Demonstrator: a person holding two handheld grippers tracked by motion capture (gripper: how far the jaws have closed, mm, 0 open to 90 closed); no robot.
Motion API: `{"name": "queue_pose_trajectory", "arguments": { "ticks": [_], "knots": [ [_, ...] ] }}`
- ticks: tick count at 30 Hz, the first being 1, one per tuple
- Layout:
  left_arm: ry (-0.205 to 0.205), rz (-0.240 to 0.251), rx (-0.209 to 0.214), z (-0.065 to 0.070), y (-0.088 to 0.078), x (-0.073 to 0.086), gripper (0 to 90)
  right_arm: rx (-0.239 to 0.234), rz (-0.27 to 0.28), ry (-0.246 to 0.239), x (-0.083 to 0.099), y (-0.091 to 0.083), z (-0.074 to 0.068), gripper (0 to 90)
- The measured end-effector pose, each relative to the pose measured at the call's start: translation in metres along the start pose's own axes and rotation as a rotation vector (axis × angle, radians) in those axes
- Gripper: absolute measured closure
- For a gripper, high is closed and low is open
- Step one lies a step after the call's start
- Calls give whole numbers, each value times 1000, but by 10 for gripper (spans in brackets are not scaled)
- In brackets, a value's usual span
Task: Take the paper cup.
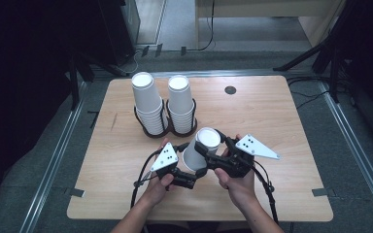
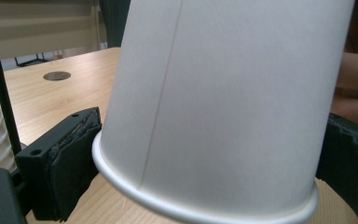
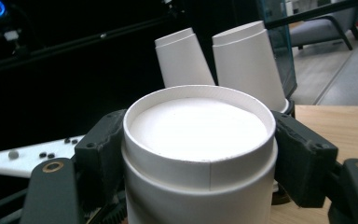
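Upside down, nested white cups point(image 1: 200, 150) sit clamped between both grippers' jaws, near 2 cup stacks point(image 1: 144, 99) in wire holders point(image 1: 182, 130).

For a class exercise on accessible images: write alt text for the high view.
Two hand-held grippers, left and right, clamp a white upside-down paper cup above a light wooden table. Behind it, two stacks of white paper cups stand in a black wire holder.

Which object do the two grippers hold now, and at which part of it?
An upside-down white paper cup: the left gripper clamps it near the rim, the right gripper near the base, which faces up.
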State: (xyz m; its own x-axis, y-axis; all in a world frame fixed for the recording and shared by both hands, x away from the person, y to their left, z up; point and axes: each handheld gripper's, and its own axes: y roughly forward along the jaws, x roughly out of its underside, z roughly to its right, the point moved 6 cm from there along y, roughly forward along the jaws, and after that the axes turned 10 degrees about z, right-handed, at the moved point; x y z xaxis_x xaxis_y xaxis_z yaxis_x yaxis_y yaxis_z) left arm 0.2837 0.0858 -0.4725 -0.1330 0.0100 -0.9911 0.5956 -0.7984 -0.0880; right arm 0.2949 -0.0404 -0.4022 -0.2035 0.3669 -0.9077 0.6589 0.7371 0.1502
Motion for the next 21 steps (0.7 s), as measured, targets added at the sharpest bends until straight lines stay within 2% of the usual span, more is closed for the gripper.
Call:
{"name": "queue_pose_trajectory", "arguments": {
  "ticks": [3,6,11,21],
  "knots": [
    [7,-9,0,0,1,1,13,26,12,51,0,-1,3,262],
    [9,-17,-10,1,2,2,13,43,11,82,2,-1,4,262],
    [6,-27,-19,1,3,4,13,57,12,83,4,-1,4,262],
    [36,-27,-48,3,5,4,13,52,15,104,2,-2,2,262]
  ]
}}
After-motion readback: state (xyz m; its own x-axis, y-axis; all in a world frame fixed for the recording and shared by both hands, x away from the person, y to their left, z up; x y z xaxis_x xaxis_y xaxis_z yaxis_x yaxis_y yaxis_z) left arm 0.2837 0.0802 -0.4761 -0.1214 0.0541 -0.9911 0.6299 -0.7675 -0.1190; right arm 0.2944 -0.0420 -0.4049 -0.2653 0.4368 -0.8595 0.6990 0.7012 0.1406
